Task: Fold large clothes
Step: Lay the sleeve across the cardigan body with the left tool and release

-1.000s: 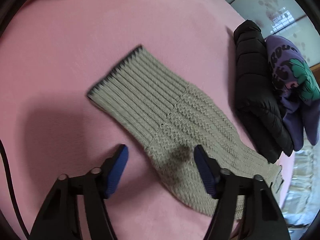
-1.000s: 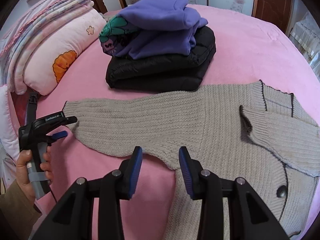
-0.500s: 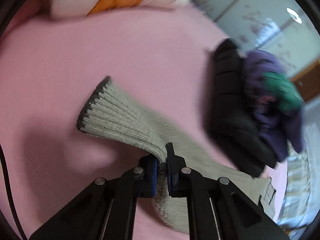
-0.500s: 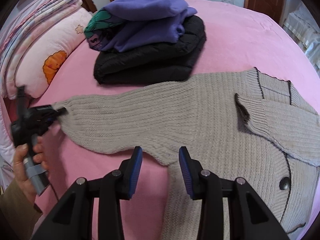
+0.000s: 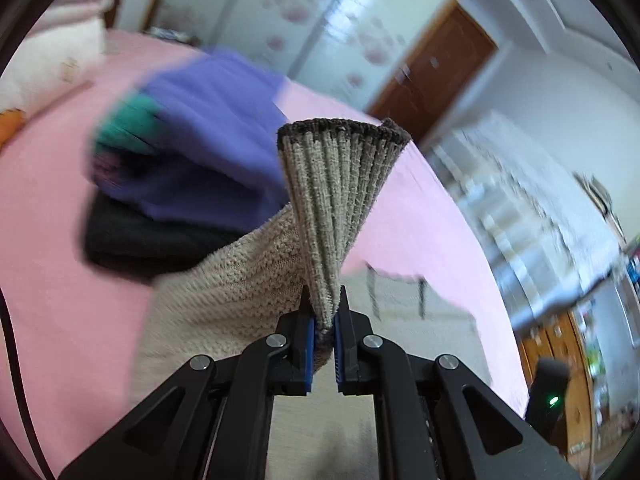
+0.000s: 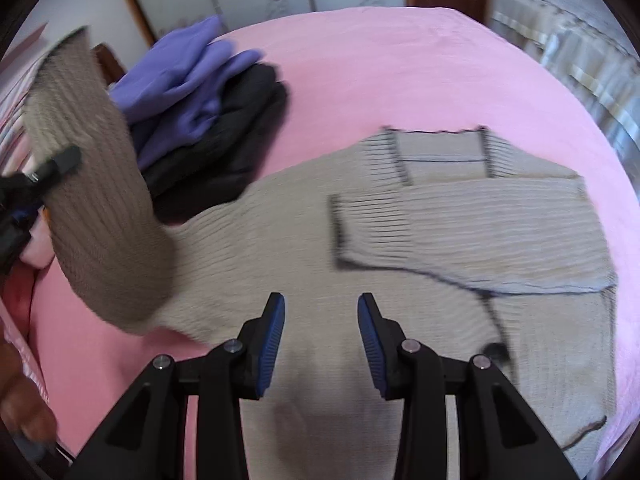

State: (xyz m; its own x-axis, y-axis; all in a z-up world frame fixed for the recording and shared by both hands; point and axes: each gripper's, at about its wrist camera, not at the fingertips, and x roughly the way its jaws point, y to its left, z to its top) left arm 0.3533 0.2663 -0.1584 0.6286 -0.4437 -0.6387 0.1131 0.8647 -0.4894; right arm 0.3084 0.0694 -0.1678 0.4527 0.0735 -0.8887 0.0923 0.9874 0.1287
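A grey knit cardigan (image 6: 400, 248) lies spread on the pink bed, its far sleeve folded across the chest. My left gripper (image 5: 323, 332) is shut on the near sleeve (image 5: 340, 200) close to its cuff and holds it lifted above the bed; the raised sleeve (image 6: 92, 200) hangs at the left of the right wrist view, with the left gripper (image 6: 48, 168) behind it. My right gripper (image 6: 321, 340) is open and empty, hovering low over the cardigan's body.
A folded purple sweatshirt (image 6: 188, 80) sits on a folded black jacket (image 6: 236, 128) beyond the cardigan; both show in the left wrist view (image 5: 200, 140). Pillows (image 5: 52, 68) lie at the head of the bed. The pink bedspread (image 6: 400, 60) stretches beyond the cardigan.
My left gripper closed on the sleeve near the cuff and lifted it off the bed, swinging it up towards the cardigan's body. My right gripper moved forward over the cardigan, still open.
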